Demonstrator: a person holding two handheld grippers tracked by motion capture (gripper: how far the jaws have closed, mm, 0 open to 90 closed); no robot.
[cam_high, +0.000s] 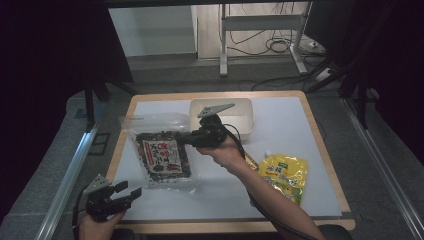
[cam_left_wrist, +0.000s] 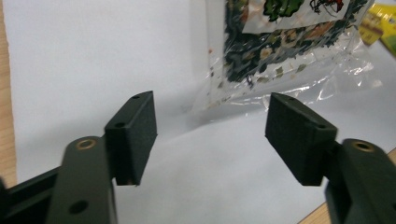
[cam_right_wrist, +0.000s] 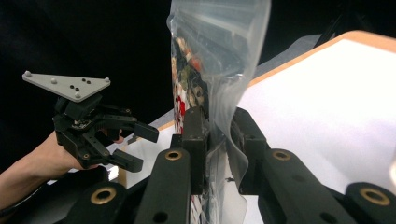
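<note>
A clear bag of dark snack mix with a red and white label lies on the white mat, left of centre. My right gripper is shut on the bag's right edge; in the right gripper view its jaws pinch the plastic, and the bag stands up between them. My left gripper hovers open at the table's front left corner, just short of the bag's near corner. The left gripper view has its jaws apart with nothing between them and the bag just beyond. The left gripper is also visible in the right gripper view.
A beige tray stands at the back centre, behind the right hand. A yellow pouch lies flat at the front right. The wooden table edge runs along the front. Dark stands and cables sit beyond the table.
</note>
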